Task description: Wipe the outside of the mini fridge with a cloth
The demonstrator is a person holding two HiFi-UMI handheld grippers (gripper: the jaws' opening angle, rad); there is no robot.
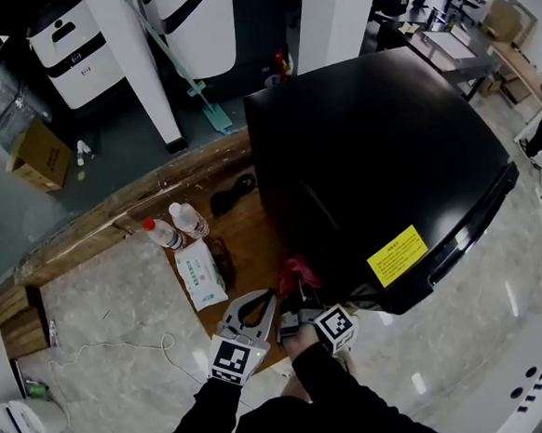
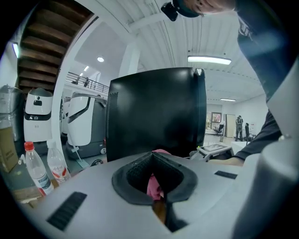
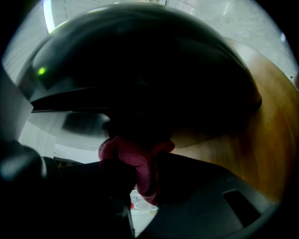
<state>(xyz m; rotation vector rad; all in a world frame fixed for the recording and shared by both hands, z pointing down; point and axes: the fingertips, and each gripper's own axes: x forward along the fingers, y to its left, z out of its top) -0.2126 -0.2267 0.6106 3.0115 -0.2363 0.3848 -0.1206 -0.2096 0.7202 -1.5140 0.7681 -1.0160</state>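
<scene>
The black mini fridge stands on a low wooden platform, with a yellow sticker near its front corner. A red cloth is pressed against the fridge's lower left side. My right gripper is shut on it. The right gripper view shows the cloth bunched between the jaws, right up against the dark fridge. My left gripper is just left of it, shut and empty. In its view the cloth shows behind the closed pads, with the fridge beyond.
Two plastic bottles, a pack of wipes and a dark object lie on the platform left of the fridge. A cardboard box, a mop and white machines stand behind. Pale tiled floor surrounds the platform.
</scene>
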